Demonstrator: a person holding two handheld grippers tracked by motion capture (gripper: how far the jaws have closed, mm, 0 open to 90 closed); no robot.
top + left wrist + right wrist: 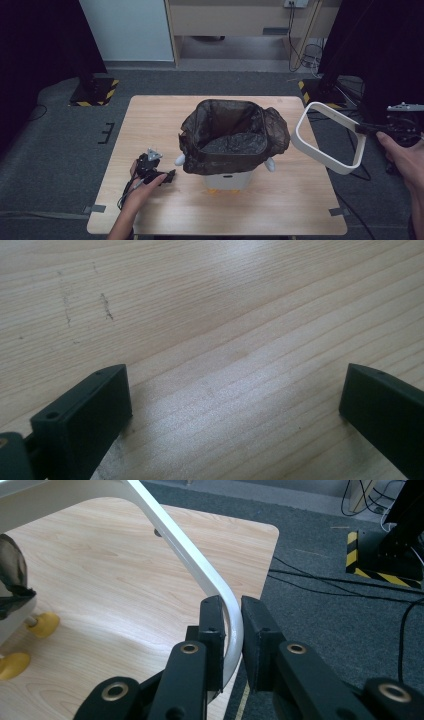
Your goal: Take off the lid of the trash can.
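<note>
White rim ring (200, 565) clamped in right gripper (232, 625), beside lined bin (227, 150).
Left gripper (235, 390) resting on table (210, 315), jaws wide apart, holding nothing.

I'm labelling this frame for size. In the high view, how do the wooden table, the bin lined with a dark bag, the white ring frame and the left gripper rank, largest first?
1. Light wooden table
2. Bin lined with a dark plastic bag
3. White rounded-rectangle ring frame, held raised nearer the camera, so possibly flattered
4. Black left gripper

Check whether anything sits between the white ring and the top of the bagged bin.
Nothing visible does. The white rounded plastic ring, clamped in the right tool, hangs beside the white bin's dark bag, with only bare wooden table below.
</note>
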